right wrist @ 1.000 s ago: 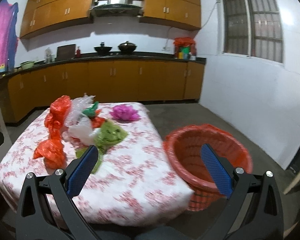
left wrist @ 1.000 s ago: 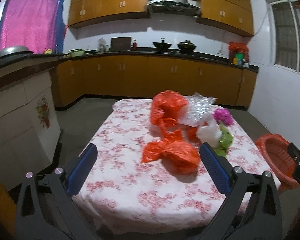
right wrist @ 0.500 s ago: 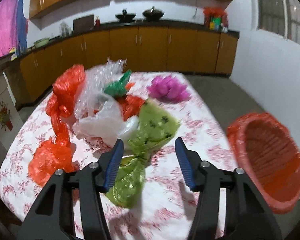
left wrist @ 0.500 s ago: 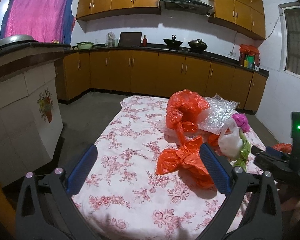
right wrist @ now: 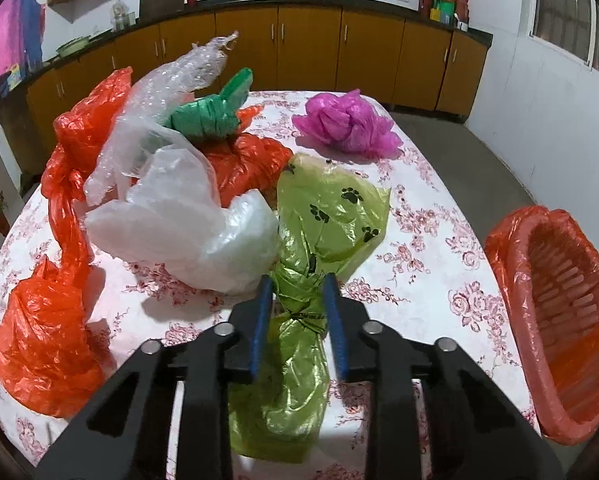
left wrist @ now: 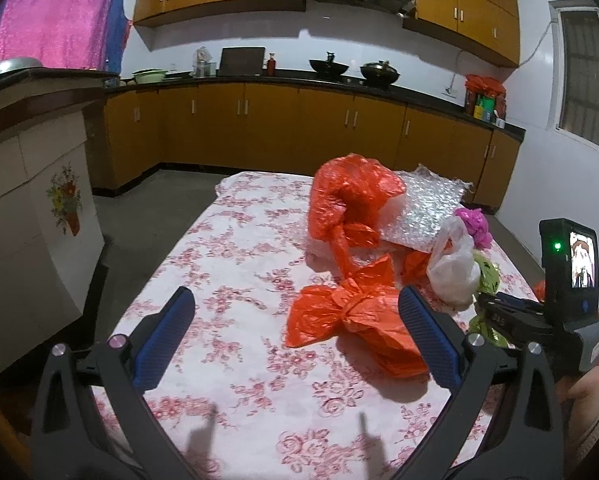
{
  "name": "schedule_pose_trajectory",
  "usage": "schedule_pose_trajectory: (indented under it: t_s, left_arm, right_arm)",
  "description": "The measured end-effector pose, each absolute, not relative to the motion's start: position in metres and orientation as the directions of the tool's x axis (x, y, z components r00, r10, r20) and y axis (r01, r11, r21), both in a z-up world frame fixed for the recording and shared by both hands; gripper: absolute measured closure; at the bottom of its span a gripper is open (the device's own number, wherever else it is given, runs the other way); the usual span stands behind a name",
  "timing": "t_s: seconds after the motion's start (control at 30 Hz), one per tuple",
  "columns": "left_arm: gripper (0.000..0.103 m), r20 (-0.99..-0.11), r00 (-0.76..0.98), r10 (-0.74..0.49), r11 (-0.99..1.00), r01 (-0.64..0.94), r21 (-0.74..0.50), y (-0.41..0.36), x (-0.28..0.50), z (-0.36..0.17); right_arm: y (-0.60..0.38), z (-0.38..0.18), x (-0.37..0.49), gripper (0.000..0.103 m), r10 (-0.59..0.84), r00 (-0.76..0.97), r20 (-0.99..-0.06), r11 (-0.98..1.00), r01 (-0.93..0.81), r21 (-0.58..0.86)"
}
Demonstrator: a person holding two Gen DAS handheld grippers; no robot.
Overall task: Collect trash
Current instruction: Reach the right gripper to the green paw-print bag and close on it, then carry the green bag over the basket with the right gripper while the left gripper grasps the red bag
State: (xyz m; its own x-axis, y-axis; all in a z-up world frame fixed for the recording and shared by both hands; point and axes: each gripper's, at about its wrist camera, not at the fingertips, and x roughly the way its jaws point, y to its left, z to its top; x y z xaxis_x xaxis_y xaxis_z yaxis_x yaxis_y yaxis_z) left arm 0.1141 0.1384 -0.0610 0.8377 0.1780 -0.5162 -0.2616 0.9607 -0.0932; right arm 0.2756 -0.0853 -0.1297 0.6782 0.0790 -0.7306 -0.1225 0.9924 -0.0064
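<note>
Crumpled plastic bags lie on a table with a floral cloth (right wrist: 427, 240). My right gripper (right wrist: 298, 286) is closed around the knotted middle of a light green paw-print bag (right wrist: 331, 216), which rests on the cloth. Beside it are a white bag (right wrist: 187, 232), orange bags (right wrist: 43, 340), a dark green bag (right wrist: 207, 118), bubble wrap (right wrist: 167, 92) and a pink bag (right wrist: 347, 124). My left gripper (left wrist: 295, 314) is open and empty above the near table edge, with an orange knotted bag (left wrist: 351, 320) just ahead of its right finger (left wrist: 427, 336).
An orange basket lined with an orange bag (right wrist: 559, 320) stands off the table's right side. The right gripper's body (left wrist: 567, 292) shows at the right in the left wrist view. Kitchen cabinets (left wrist: 299, 128) run along the back wall; a counter (left wrist: 27, 184) stands at left.
My right gripper moved forward and down to the green paw-print bag and its jaws narrowed onto the knot. My left gripper moved closer over the table, still open.
</note>
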Motion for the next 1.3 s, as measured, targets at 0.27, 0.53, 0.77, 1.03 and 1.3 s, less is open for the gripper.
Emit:
schedule_pose_trajectory:
  t_s: [0.27,0.53,0.77,1.03,1.3]
  left_arm:
    - [0.004,-0.546,0.829,0.120,0.976,-0.200,-0.089,0.118,0.135,-0.069]
    - [0.017,-0.624,0.779,0.067,0.989,-0.137,-0.064,0.090,0.170,-0.086]
    - [0.039,-0.673,0.738,0.051,0.989,-0.129,-0.067,0.082,0.184,-0.103]
    - [0.075,-0.651,0.758,0.025,0.992,-0.098,-0.077,0.081,0.182,-0.097]
    - [0.090,-0.619,0.785,-0.020,0.995,-0.048,-0.093,0.077,0.176,-0.088]
  right_arm:
    - [-0.112,-0.124,0.264,0.084,0.069,0.693,-0.718,0.996,-0.092,0.007]
    - [-0.131,-0.121,0.259,0.085,0.060,0.702,-0.709,0.997,-0.071,0.014]
    - [-0.133,-0.122,0.255,0.085,0.063,0.704,-0.707,0.997,-0.074,0.015]
    - [-0.134,-0.120,0.244,0.085,0.076,0.719,-0.690,0.996,-0.087,0.018]
    - [-0.143,-0.109,0.235,0.085,0.084,0.739,-0.669,0.996,-0.080,0.037]
